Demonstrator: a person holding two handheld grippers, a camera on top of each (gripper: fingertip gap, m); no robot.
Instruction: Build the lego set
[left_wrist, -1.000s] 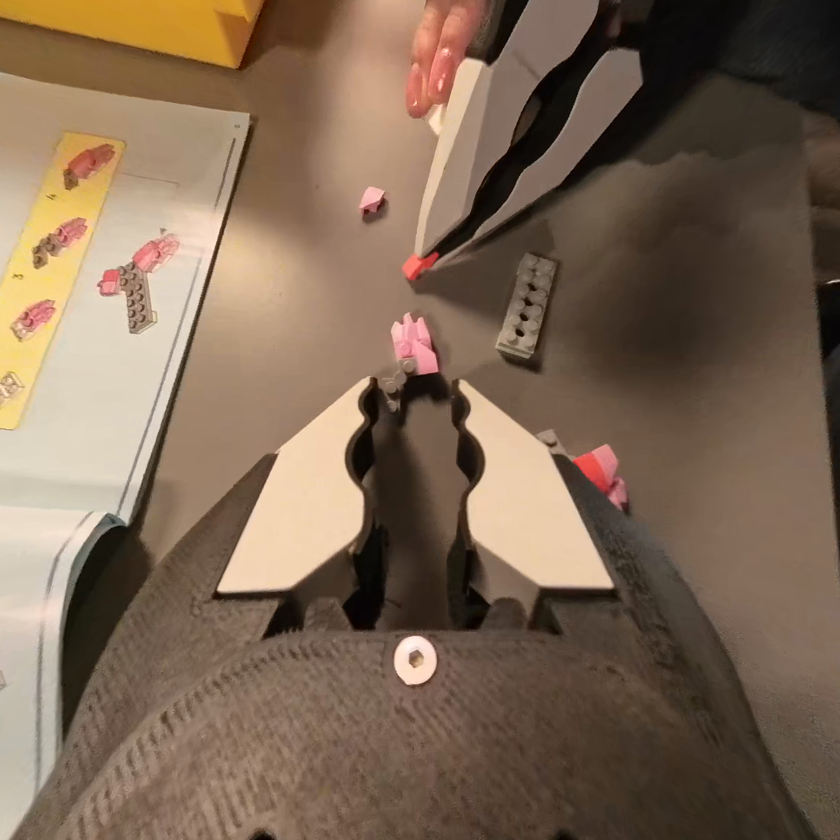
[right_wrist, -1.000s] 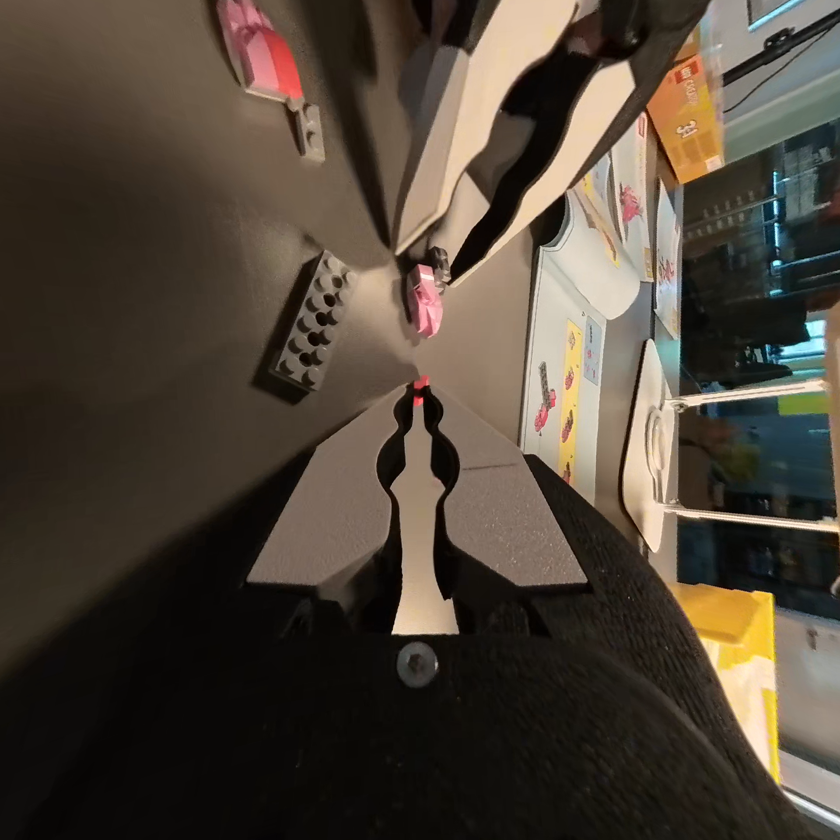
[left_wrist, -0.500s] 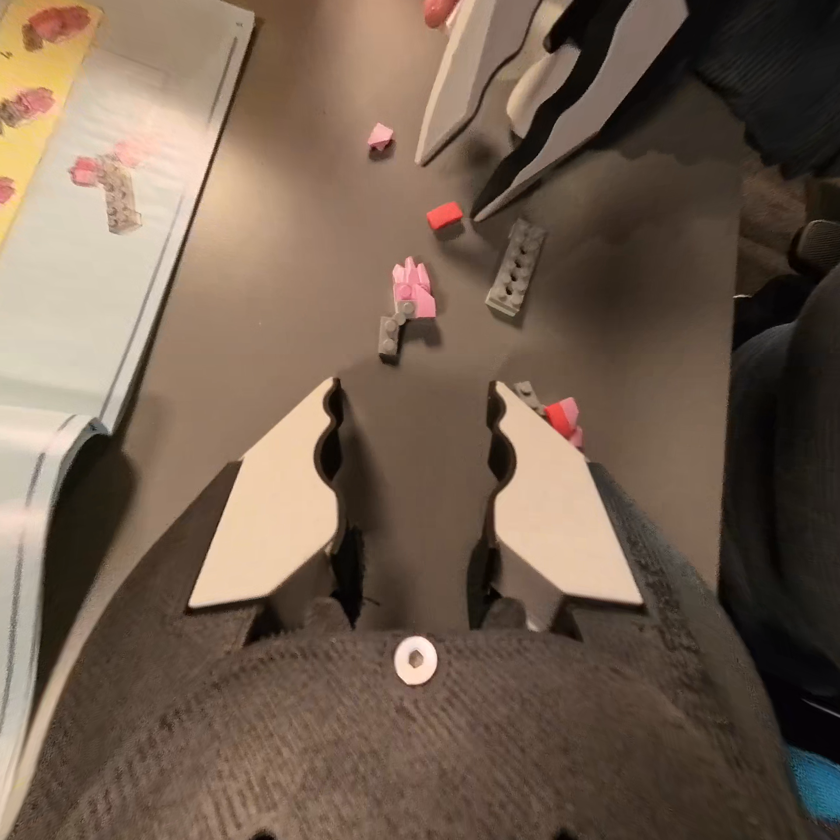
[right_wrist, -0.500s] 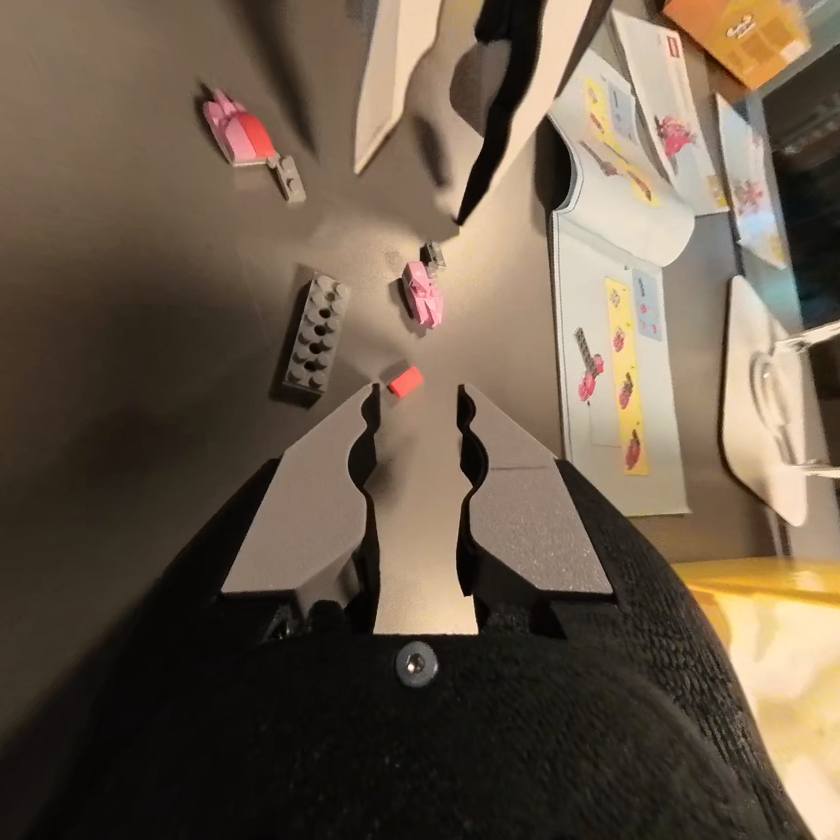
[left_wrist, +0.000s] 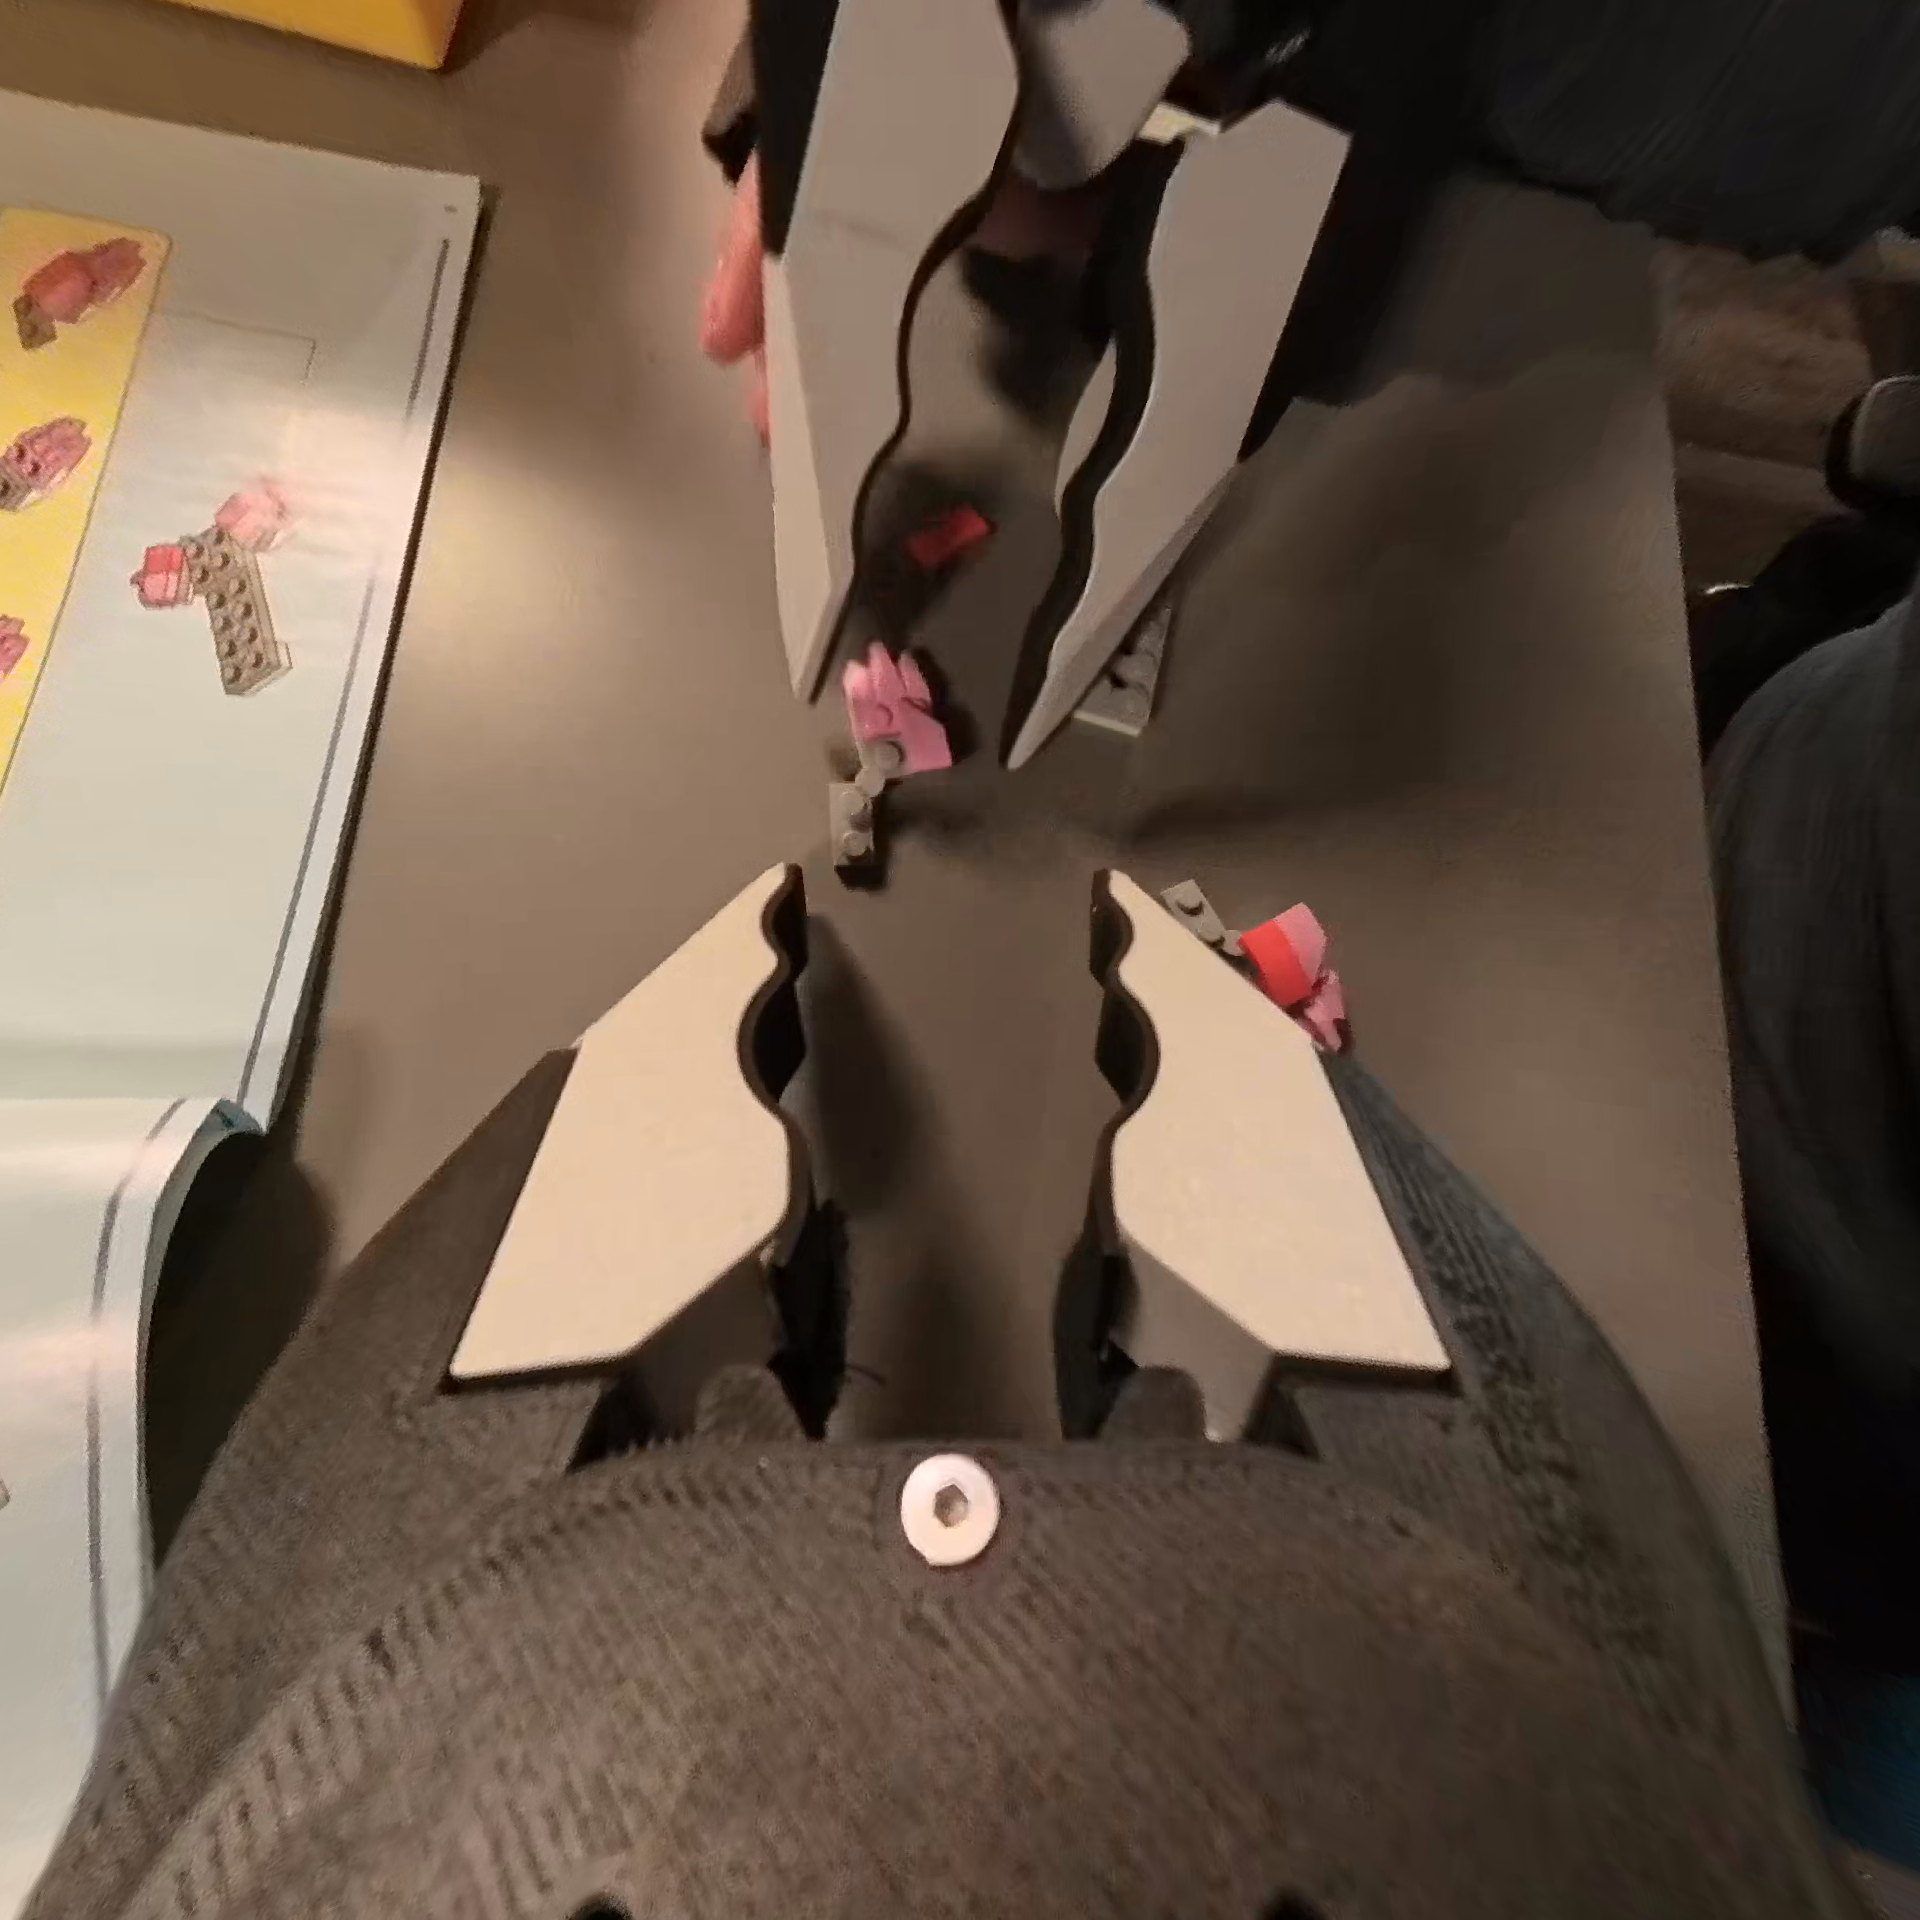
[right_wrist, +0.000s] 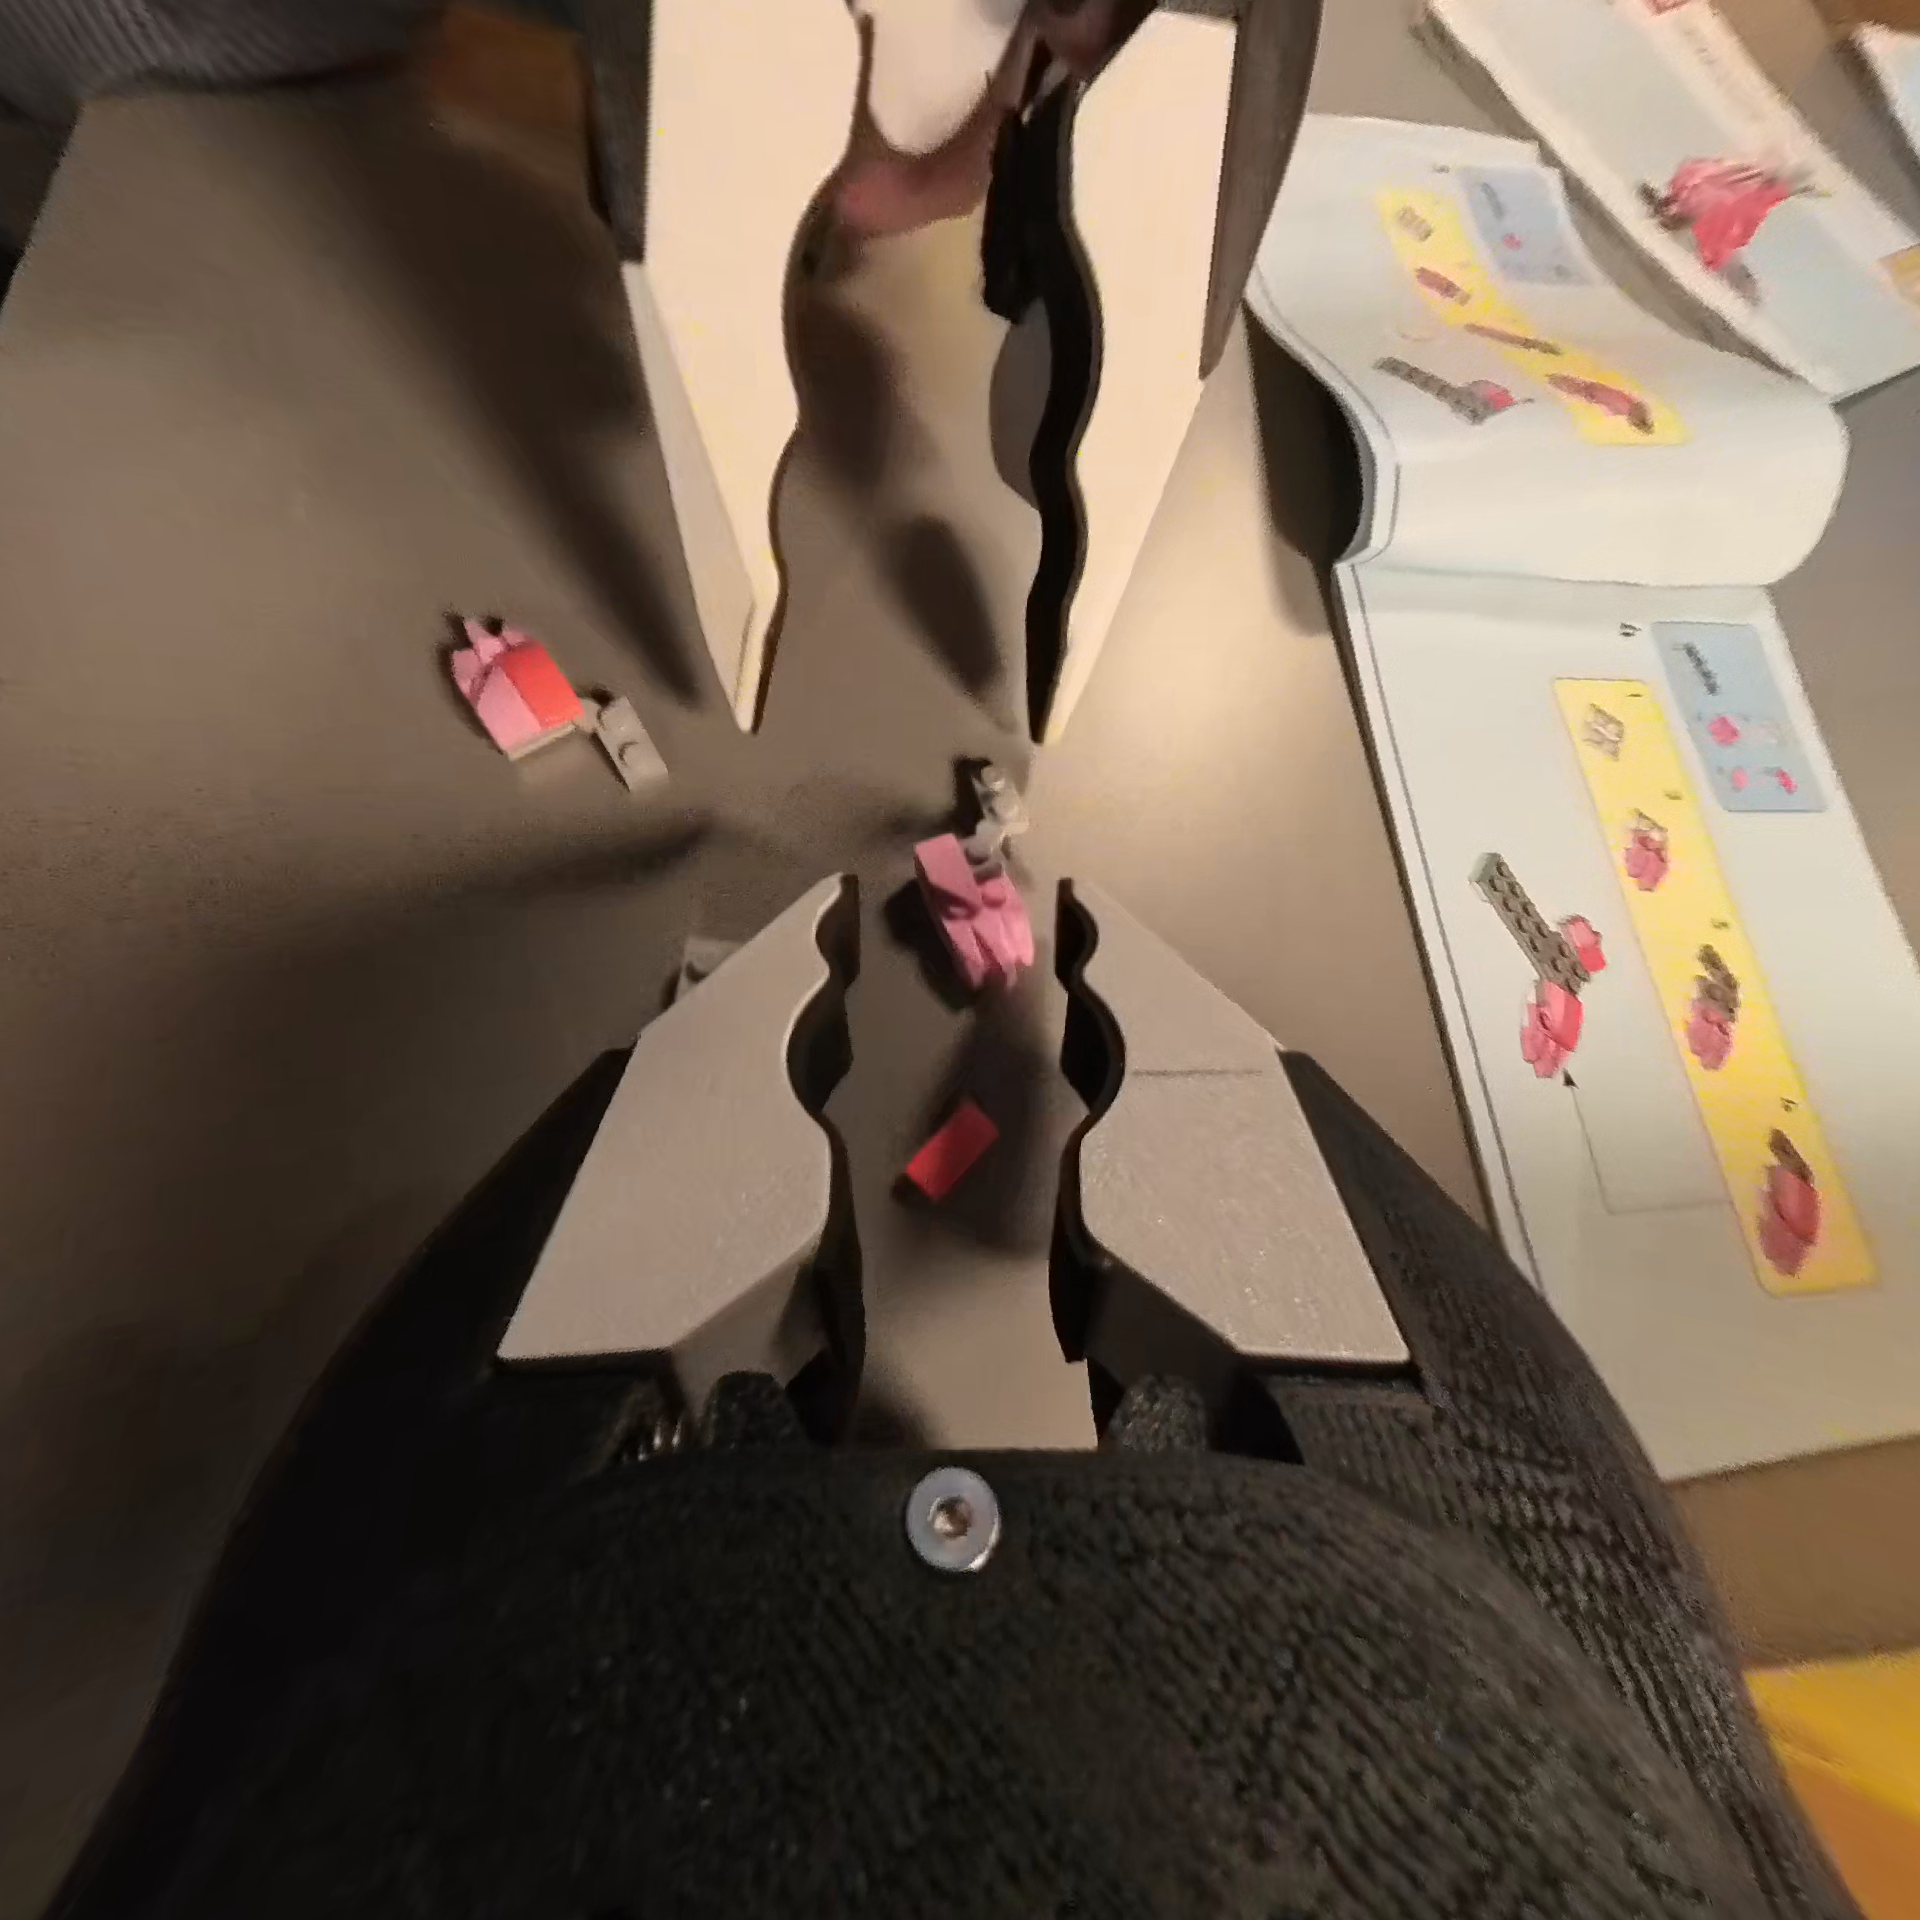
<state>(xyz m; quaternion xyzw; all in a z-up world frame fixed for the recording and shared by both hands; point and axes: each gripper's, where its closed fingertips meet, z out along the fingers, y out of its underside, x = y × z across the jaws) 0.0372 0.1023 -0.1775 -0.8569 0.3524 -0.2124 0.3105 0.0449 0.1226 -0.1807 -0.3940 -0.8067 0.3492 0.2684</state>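
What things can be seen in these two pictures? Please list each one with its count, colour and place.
table: one, dark grey-brown, under everything.
pink and grey brick piece: one, on the table between the tips of the right tongs, not pressed by them.
small red brick: one, on the table, seen between the right tongs' fingers.
red and pink brick piece: one, with a grey plate, beside the left tongs.
long grey brick: one, partly behind a right tongs' finger.
instruction booklet: one open, pale blue with a yellow strip, at the table's side.
yellow box: one, at the table's far corner.
left tongs: open, holding nothing.
right tongs: open.
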